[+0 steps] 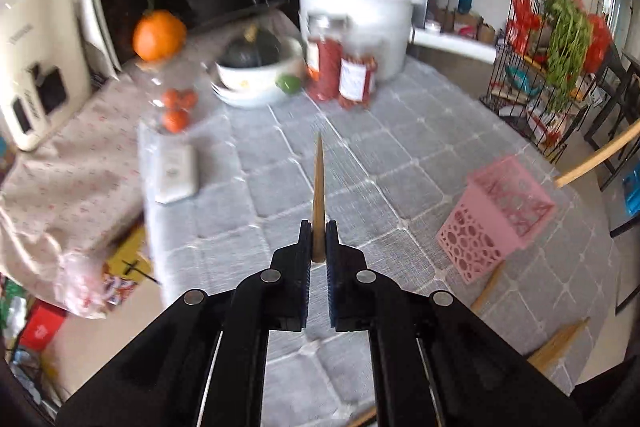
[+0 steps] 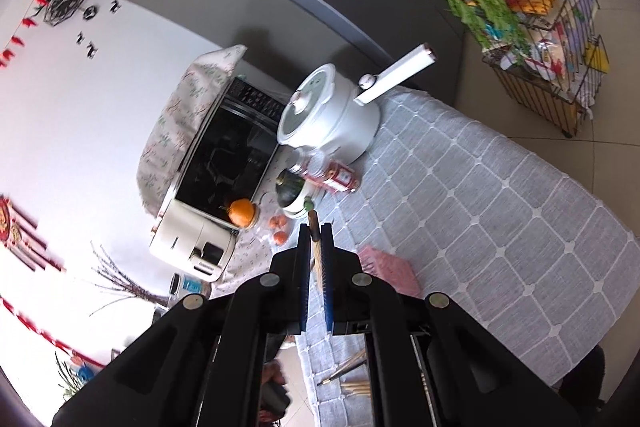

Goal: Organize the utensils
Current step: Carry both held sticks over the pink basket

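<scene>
My left gripper [image 1: 319, 233] is shut on a wooden chopstick [image 1: 319, 195] that sticks forward past the fingertips, above the grey quilted tablecloth [image 1: 400, 147]. A pink perforated basket [image 1: 494, 217] stands on the cloth to its right. More wooden chopsticks [image 1: 558, 347] lie on the cloth at the lower right. In the right wrist view my right gripper [image 2: 316, 233] is shut on a dark-tipped wooden chopstick [image 2: 314, 227], held high over the table. The pink basket [image 2: 390, 269] shows just right of its fingers. Loose chopsticks [image 2: 348, 373] lie on the cloth below.
At the back of the table stand a white pot with a long handle [image 1: 356, 27], two red jars [image 1: 340, 75], a bowl holding a green squash [image 1: 256, 67], oranges [image 1: 159, 35], a microwave [image 2: 224, 163] and a wire rack with greens [image 1: 560, 67].
</scene>
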`<state>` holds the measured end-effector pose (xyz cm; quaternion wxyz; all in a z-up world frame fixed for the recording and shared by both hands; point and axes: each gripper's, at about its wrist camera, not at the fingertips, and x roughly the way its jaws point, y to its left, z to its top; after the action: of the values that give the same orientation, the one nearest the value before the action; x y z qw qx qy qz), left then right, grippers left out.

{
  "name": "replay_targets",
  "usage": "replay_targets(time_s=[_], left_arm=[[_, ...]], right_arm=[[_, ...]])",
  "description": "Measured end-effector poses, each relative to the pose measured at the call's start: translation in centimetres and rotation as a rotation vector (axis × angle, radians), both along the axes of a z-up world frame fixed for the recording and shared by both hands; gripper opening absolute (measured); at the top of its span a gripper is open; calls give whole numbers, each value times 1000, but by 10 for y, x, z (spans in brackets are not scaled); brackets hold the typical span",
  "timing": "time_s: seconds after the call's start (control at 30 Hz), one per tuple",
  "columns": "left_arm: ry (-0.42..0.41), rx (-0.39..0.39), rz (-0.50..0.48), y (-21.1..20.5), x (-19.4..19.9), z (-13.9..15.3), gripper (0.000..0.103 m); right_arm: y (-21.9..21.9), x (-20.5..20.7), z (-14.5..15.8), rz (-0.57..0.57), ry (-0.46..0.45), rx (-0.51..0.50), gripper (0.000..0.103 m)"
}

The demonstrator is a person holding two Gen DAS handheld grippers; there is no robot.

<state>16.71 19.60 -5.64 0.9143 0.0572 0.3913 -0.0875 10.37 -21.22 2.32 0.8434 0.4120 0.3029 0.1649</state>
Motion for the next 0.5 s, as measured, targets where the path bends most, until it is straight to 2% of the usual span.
replay_targets(time_s=[0.23, 0.5], left_arm=[[-136, 19, 30, 5, -56, 82, 6], [-255, -7, 19, -10, -103, 142, 6]], right_arm=[[12, -35, 52, -12, -60, -82, 5], [23, -70, 106, -33, -141, -195, 5]])
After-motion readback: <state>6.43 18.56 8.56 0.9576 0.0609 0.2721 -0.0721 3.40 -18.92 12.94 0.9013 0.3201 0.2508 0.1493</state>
